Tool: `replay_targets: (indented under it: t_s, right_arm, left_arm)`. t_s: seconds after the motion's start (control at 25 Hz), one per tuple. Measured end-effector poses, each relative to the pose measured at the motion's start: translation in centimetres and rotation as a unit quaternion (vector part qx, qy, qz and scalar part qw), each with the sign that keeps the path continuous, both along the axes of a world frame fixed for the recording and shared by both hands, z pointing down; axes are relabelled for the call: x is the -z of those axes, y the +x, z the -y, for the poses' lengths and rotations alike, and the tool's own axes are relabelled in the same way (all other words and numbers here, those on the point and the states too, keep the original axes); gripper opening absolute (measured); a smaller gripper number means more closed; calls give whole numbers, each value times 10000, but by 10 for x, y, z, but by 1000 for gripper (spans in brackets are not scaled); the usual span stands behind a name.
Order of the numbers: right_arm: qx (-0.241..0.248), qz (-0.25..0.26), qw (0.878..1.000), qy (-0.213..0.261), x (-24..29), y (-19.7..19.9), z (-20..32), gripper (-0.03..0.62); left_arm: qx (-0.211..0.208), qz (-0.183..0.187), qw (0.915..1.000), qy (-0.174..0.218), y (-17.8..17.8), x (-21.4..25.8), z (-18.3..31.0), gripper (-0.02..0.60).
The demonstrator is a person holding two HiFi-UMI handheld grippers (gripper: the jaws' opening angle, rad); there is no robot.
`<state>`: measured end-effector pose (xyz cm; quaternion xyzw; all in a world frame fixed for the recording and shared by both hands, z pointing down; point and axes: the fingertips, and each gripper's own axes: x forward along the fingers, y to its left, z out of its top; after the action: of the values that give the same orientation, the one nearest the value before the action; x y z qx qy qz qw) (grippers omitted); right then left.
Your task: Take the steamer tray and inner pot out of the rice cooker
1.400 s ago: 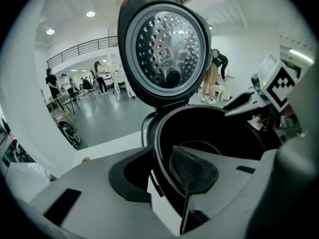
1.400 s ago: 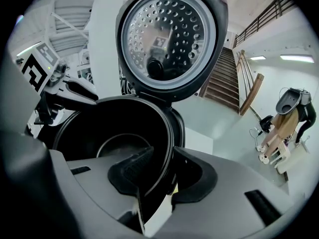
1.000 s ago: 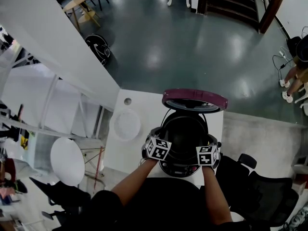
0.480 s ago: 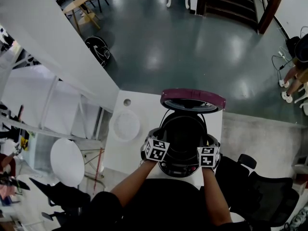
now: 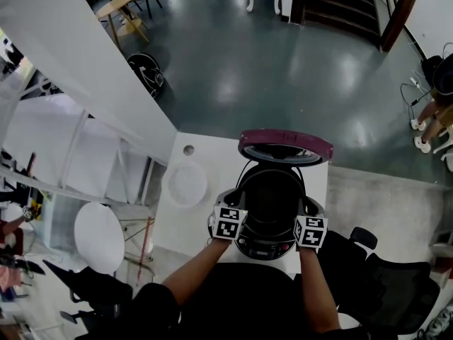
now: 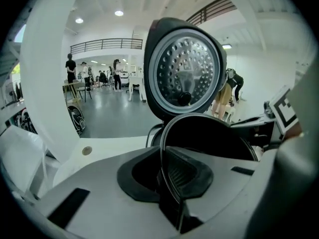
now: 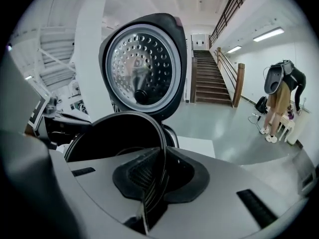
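The rice cooker (image 5: 265, 246) stands open on the white table (image 5: 212, 154), its purple-edged lid (image 5: 285, 146) tipped back. The black inner pot (image 5: 271, 197) sits in it. My left gripper (image 5: 239, 212) is at the pot's left rim and my right gripper (image 5: 304, 215) at its right rim. In the left gripper view the thin pot rim (image 6: 162, 148) runs between the closing jaws of the left gripper (image 6: 167, 183), pads pressing on it. The right gripper view shows the same: the right gripper (image 7: 157, 183) is closing on the rim (image 7: 162, 143). A white round tray (image 5: 186, 184) lies on the table to the cooker's left.
The table is small, with a round hole (image 5: 188, 149) near its far left corner. A black office chair (image 5: 382, 275) stands at the right, a white round stool (image 5: 99, 236) at the left. People stand far off at the right (image 5: 433, 112).
Both grippers have rolled so their marker cubes sit squarer, and they have risen slightly at the pot's rim. The cooker and lid have not moved.
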<state>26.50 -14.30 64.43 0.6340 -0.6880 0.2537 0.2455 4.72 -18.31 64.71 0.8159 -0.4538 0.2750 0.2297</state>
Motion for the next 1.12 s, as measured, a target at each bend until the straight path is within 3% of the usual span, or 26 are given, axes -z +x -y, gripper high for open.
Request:
replay_targets:
  t_s: [0.24,0.68,1.12]
  right_arm:
    - [-200,281,9993,134,9,6,-4,28]
    - [-181,409,9972,593,53,2,-8,26]
    - [-33,548,9928,1062,100,-10,-15,23]
  left_arm:
    - [184,-493,9986,12,4,21,1,26]
    - [292,-785,9960,322,-2,60,-6,25]
    - [540,-838,9921,756,-16,102,-16,26]
